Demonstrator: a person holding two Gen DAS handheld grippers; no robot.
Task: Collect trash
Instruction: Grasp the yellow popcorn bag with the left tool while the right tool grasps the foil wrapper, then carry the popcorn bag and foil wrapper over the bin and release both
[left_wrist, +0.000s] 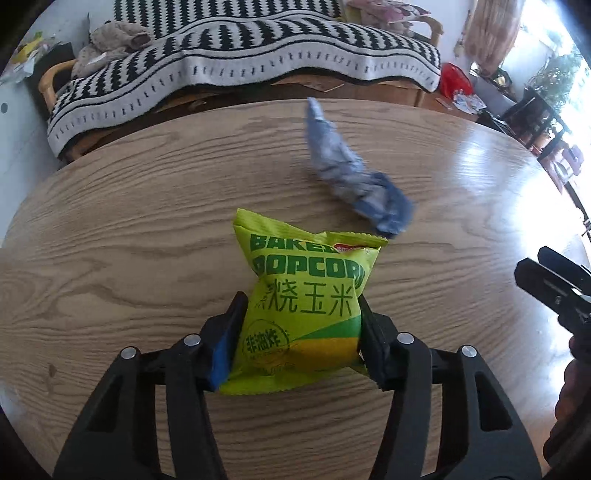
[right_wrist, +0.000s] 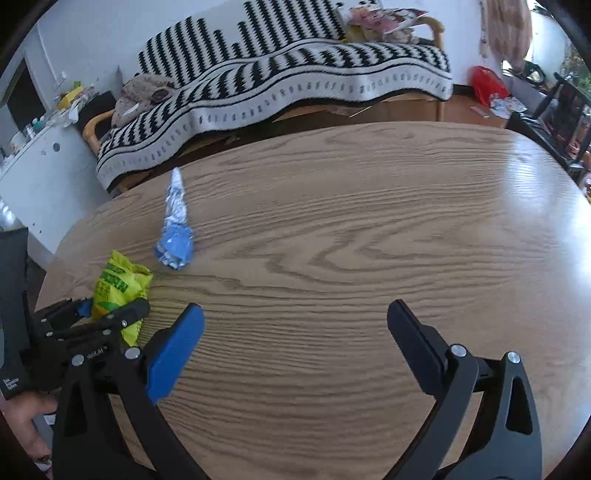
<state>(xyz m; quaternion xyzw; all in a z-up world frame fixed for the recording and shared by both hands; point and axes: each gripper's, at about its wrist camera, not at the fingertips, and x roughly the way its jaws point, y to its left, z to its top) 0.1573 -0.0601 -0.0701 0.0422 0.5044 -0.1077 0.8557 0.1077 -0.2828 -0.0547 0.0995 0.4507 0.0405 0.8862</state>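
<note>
- A wooden table (right_wrist: 369, 229) fills both views, a striped blanket (right_wrist: 295, 81) draped behind it.
- The left gripper (left_wrist: 301, 332) clamps a green popcorn bag (left_wrist: 306, 291) at the table's near edge.
- The right gripper (right_wrist: 295, 325) hovers wide open, empty.
- A crumpled blue wrapper (right_wrist: 175, 236) lies just beyond the bag.

Left hand-held gripper (left_wrist: 299, 332): black plastic linkage arms with triangular cut-outs, round silver rivets at the pivots. One finger carries a blue pad (left_wrist: 221, 354), the other is plain black. Right hand-held gripper (right_wrist: 295, 332): same build, black frame, silver rivets, blue pad (right_wrist: 173, 354) on one finger, black pad on the other. Small white lettering on the left unit's body, unreadable. Bare skin of the person's hand (right_wrist: 26, 421) behind it.
</note>
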